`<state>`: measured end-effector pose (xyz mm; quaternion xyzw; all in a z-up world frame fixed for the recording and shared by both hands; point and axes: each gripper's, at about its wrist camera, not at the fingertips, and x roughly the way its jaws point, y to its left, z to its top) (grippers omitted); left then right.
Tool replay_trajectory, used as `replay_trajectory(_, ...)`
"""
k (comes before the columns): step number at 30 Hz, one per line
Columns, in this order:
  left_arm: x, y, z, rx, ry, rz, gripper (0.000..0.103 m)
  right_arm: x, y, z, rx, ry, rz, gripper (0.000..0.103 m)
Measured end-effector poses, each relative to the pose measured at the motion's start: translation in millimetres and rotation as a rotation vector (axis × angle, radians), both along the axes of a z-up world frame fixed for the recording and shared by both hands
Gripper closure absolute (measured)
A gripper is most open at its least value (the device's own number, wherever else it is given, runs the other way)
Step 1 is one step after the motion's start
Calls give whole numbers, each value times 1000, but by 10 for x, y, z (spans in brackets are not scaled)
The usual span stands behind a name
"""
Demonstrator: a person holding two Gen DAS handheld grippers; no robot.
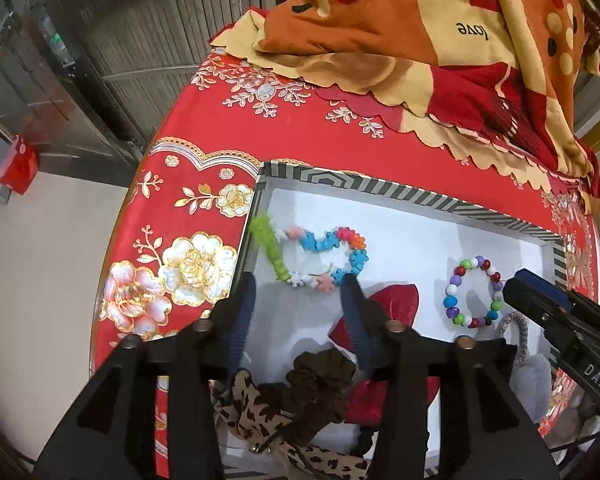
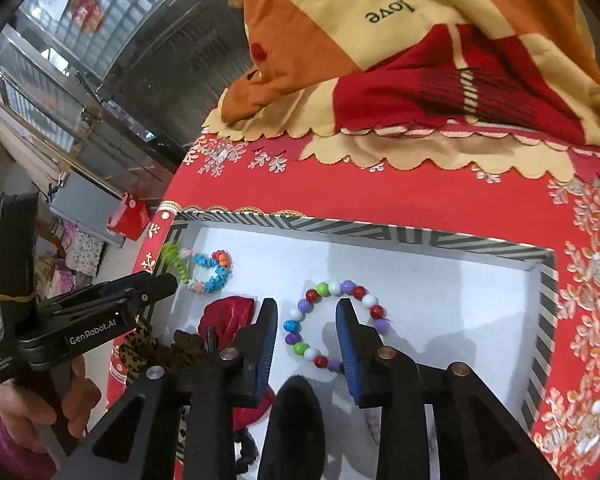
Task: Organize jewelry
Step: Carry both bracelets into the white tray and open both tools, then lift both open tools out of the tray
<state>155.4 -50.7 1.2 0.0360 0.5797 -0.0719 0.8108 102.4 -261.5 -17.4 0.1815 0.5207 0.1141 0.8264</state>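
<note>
Jewelry in striped tray, both grippers hovering with jaws spread

Nearest the left wrist camera: left gripper (image 1: 300,292), jaws spread wide, nothing pinched between the blue pads. Directly beneath it, at the tray's near edge, a leopard-print scrunchie (image 1: 256,408) touching a dark brown scrunchie (image 1: 320,384); just beyond those, a red satin piece (image 1: 396,300) partly hidden behind the right-hand finger. Off to the right, a grey fuzzy item (image 1: 536,376) pressed against a speckled band — details too small to tell.

Nearest the right wrist camera: right gripper (image 2: 306,320), jaws likewise spread, holding nothing. Fingers straddling the near half of a multicolored bead bracelet (image 2: 332,322) lying flat on the white floor of the tray — beads red, white, purple, green, blue. Whether the pads touch the beads: cannot tell. Close below the lens, a black furry item (image 2: 296,420), blurred.

Farther in, near the tray's far-left corner, a colorful braided bracelet (image 1: 326,254) of blue, pink, orange and green segments, bent into an irregular loop, well apart from the bead bracelet.

Enclosing all of it, a shallow tray (image 1: 380,186) with a black-and-white striped rim, resting on a red tablecloth (image 1: 300,128) embroidered with gold and white flowers. Beyond the tray, at the table's far side, a heaped orange-and-red quilt (image 1: 420,20) printed with the word "love".
</note>
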Motion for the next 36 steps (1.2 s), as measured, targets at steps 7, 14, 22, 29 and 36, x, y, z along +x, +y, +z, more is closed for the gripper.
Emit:
replay_trajectory(7,-179,-18,129,8,-27,-15,55,-225,29,137,-26,-18,-15,71)
replay_trajectory(14,-509,-20,373,17,-90,-33,55,-570,86,349,-42,-57,-26,68)
replay_trajectory(22,-956,9,563,7,-127,-36,55,-1042,102,615,-120,-114,-60,65)
replay_trajectory(29,-1344,8,657,-11,-141,-31,55,-1435,142,685,-159,-139,-87,64)
replay_trajectory(36,-1727,-39,692,-10,-148,-41,55,-1790,169,628,-162,-115,-83,64)
